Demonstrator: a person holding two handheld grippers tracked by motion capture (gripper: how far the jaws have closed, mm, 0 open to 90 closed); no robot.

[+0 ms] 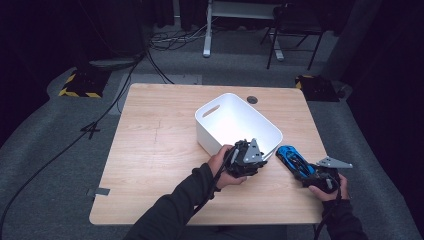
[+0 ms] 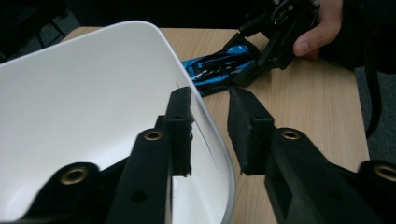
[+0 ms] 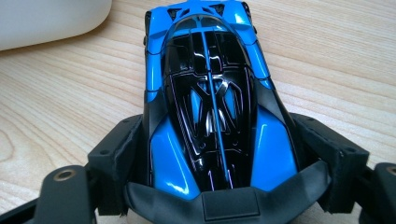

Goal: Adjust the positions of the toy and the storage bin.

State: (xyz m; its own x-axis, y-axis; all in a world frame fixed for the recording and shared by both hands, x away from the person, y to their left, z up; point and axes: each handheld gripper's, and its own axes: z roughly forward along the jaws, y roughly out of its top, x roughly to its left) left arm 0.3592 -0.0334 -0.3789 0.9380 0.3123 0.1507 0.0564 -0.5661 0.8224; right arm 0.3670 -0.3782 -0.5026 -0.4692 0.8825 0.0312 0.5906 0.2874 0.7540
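A white plastic bin with a handle slot stands on the wooden table, right of centre. My left gripper is at its near corner. In the left gripper view the jaws straddle the bin's rim, one finger inside and one outside, with a gap around the rim. A blue and black toy car lies on the table right of the bin. My right gripper is shut on its rear, and the pads press both flanks of the car.
A round cable hole sits in the table near the far edge, behind the bin. The table's right edge is close to the right hand. Bare wood stretches across the table's left half. Cables, a chair and desk legs stand on the floor beyond.
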